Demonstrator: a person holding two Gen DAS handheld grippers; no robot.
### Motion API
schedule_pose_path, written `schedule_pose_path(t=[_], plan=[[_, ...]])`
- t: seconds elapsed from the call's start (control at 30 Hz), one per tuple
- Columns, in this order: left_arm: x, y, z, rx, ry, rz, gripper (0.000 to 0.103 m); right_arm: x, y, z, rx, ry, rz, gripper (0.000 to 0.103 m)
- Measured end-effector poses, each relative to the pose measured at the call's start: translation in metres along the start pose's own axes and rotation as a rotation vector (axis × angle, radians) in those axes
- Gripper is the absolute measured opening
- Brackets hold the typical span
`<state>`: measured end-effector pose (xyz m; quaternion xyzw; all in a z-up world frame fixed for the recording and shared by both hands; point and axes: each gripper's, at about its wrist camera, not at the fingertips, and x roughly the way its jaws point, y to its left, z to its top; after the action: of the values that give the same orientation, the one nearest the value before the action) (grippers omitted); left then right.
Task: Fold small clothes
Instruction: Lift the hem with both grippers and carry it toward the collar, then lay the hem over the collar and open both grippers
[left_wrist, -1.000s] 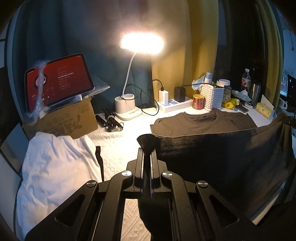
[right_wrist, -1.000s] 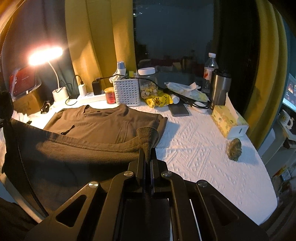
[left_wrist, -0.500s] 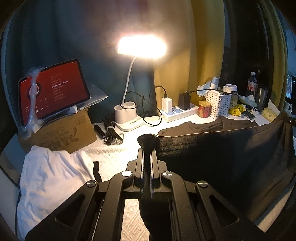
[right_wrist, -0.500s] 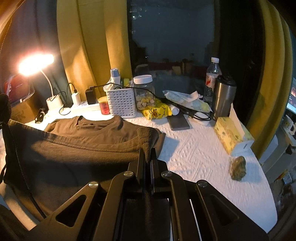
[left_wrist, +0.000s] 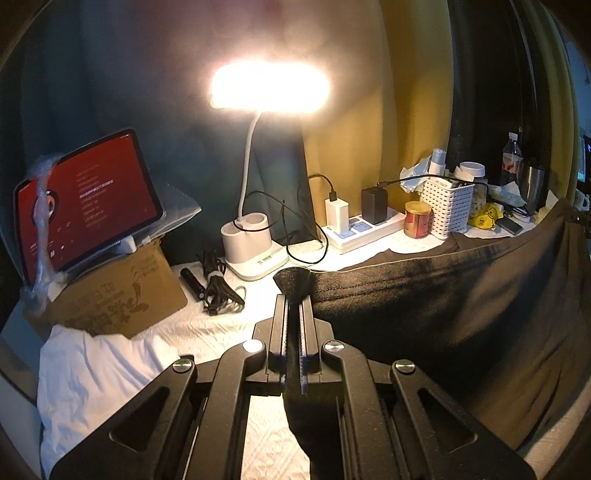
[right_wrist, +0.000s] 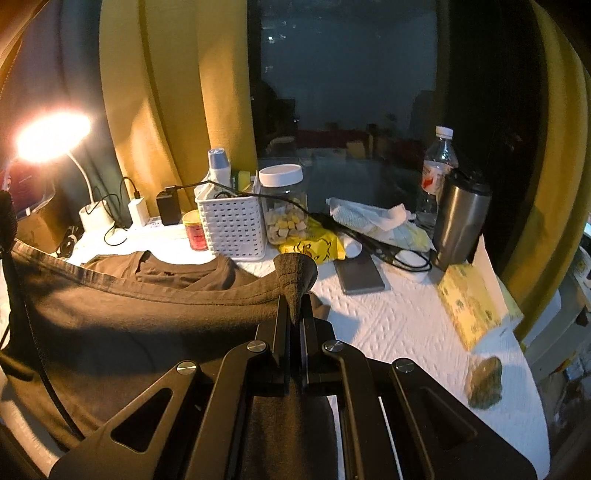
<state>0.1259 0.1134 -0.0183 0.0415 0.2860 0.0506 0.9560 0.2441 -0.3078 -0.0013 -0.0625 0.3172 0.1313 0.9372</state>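
A dark brown T-shirt (left_wrist: 461, 317) hangs stretched between my two grippers, its hem lifted off the table. My left gripper (left_wrist: 294, 301) is shut on one hem corner, which pokes out past the fingertips. My right gripper (right_wrist: 295, 306) is shut on the other hem corner. In the right wrist view the shirt (right_wrist: 147, 321) runs left from the jaws, and its collar end (right_wrist: 173, 267) still lies on the white table cover. The left gripper shows as a dark shape at the far left edge of that view.
A lit desk lamp (left_wrist: 255, 240), power strip (left_wrist: 364, 230), white basket (right_wrist: 232, 227), red tin (right_wrist: 195, 230), jar (right_wrist: 284, 203), steel tumbler (right_wrist: 461, 221), phone (right_wrist: 360, 277) and tissue box (right_wrist: 476, 302) crowd the back. A tablet (left_wrist: 85, 199) on cardboard and white cloth (left_wrist: 96, 369) lie left. A stone (right_wrist: 485, 382) sits right.
Both grippers have risen and moved toward the back of the table with the hem. More of the shirt is off the table, and the lifted fold now hides most of the shirt's body.
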Motion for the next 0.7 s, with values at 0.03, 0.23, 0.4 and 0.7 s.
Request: schedule_pose_path(t=[0.03,0.23,0.4,0.7], plan=[[0.004,0.0,0.002,0.003,0.001,0.001,0.003,0.002,0.0,0.002,-0.004,-0.006,0.004,0.004],[0.025,0.005,0.011,0.006,-0.005,-0.002,0.003,0.024,-0.001,0.018,-0.041,-0.003,0.002,0.004],[0.043,0.012,0.023,0.019,-0.01,0.013,0.003,0.044,-0.002,0.031,-0.066,-0.001,0.01,0.004],[0.083,0.022,0.046,0.056,-0.017,0.025,0.003,0.081,-0.001,0.052,-0.094,-0.008,0.0,0.004]])
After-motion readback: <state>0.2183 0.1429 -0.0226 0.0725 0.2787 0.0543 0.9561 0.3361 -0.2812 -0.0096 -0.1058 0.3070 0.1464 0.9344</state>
